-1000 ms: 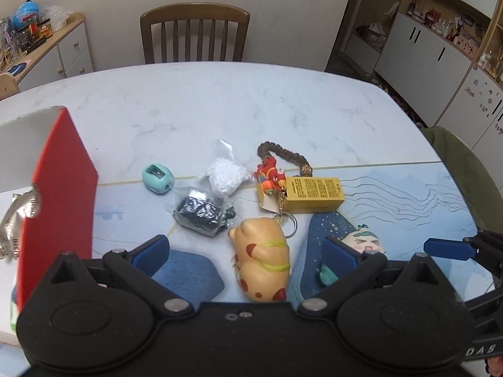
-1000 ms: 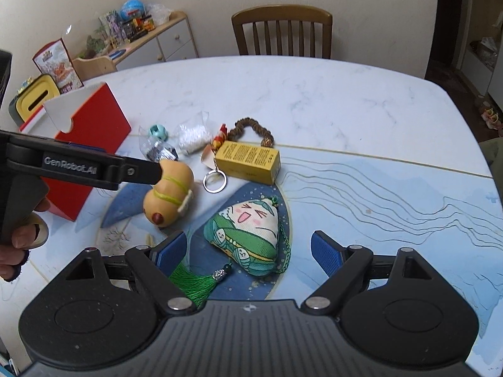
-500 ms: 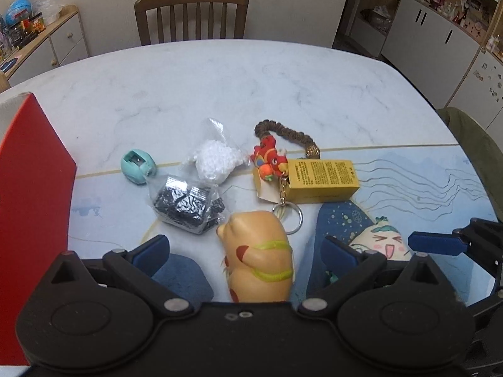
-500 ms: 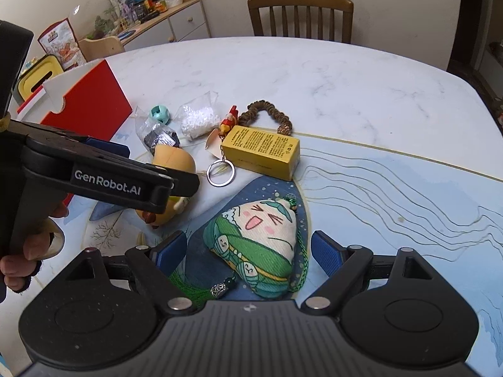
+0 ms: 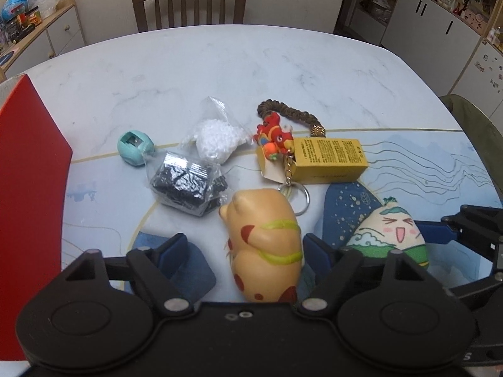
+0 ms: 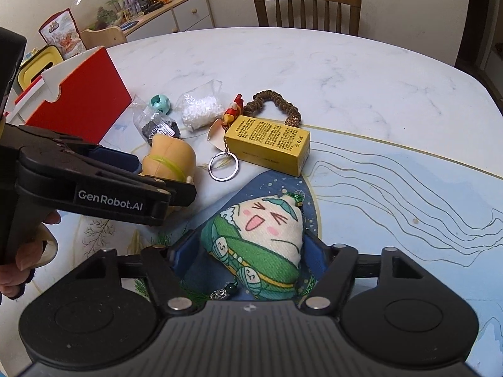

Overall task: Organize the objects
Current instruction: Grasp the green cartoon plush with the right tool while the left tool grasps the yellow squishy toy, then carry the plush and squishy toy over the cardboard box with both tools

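Note:
A tan bear-like squishy toy (image 5: 264, 251) lies between the fingers of my left gripper (image 5: 245, 248), which is open; its right pad is near the toy and the left pad stands well clear. A green and white dumpling plush (image 6: 261, 245) lies on the blue mat between the pads of my right gripper (image 6: 251, 248), which is open with the pads close at both its flanks. In the right wrist view the left gripper (image 6: 163, 172) straddles the tan toy (image 6: 169, 157). A red open box (image 5: 28, 204) stands at the left.
Behind the toys lie a yellow carton (image 5: 327, 160), a red keychain figure (image 5: 275, 135) on a brown braided cord, a bag of white beads (image 5: 217, 138), a bag of black pieces (image 5: 185, 182) and a teal sharpener (image 5: 135, 146). A wooden chair (image 5: 188, 3) stands at the far edge.
Both grippers have moved forward and down. The tan toy now sits between the left fingers and the plush between the right ones. Both sets of fingers have narrowed a little.

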